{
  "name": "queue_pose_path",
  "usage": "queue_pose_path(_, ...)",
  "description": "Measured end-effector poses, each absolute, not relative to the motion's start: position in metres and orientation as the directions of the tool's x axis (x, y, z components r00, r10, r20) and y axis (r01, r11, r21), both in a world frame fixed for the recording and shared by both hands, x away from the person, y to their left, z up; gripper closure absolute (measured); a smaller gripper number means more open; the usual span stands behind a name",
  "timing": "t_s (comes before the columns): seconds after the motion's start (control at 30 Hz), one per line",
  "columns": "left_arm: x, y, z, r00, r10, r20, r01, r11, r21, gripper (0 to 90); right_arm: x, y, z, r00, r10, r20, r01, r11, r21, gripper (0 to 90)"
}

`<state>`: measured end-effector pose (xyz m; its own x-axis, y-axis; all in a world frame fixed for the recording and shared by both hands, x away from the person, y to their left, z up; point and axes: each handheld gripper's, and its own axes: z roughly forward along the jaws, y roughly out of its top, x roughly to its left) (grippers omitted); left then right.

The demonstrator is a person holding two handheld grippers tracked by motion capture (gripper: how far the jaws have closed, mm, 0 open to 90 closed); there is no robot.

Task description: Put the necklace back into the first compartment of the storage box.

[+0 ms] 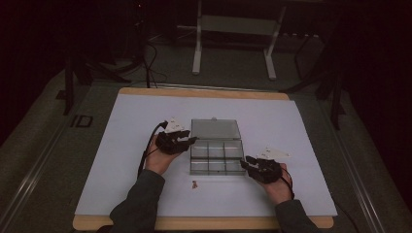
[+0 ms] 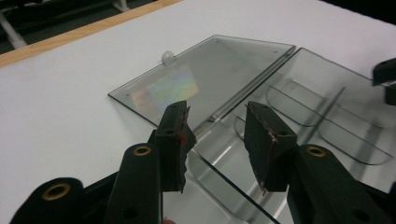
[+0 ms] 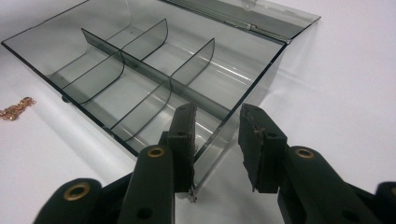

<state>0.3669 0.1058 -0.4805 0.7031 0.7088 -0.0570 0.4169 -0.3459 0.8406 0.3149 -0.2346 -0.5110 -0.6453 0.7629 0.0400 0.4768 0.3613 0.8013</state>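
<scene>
While the clear divided box (image 1: 216, 156) sits mid-desk (image 1: 121, 145) with its lid (image 1: 214, 128) flopped flat behind it, left tool (image 1: 193, 141) and right tool (image 1: 245, 161) are both released, jaws apart at opposite box corners. Small chain (image 1: 194, 184) lies just in front.

Dim lab: white table (image 1: 121, 145), equipment stands (image 1: 197, 48)

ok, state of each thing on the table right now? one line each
clear box: open, six compartments, all empty
lid: swung fully back, lying flat on the white board
chain: small coppery heap on the board, outside the box, near its front
left gripper: open, jaws straddle the box's wall near the hinge
right gripper: open, jaws straddle the box's corner
</scene>
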Motion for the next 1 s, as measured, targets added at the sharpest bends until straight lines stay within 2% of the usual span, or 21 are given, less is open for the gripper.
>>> queue_pose_path(0.43, 0.345, 0.115, -0.473, 0.749, 0.659, -0.068, 0.401, -0.369, 0.838, 60.2, 0.315, -0.235, -0.51, -0.654, 0.755, 0.039, 0.466, 0.362, 0.807, 66.0)
queue_pose_path(1.0, 0.317, 0.113, -0.463, 0.803, 0.596, -0.011, 0.365, -0.476, 0.8, 60.1, 0.316, -0.236, -0.507, -0.659, 0.751, 0.044, 0.461, 0.357, 0.813, 65.0)
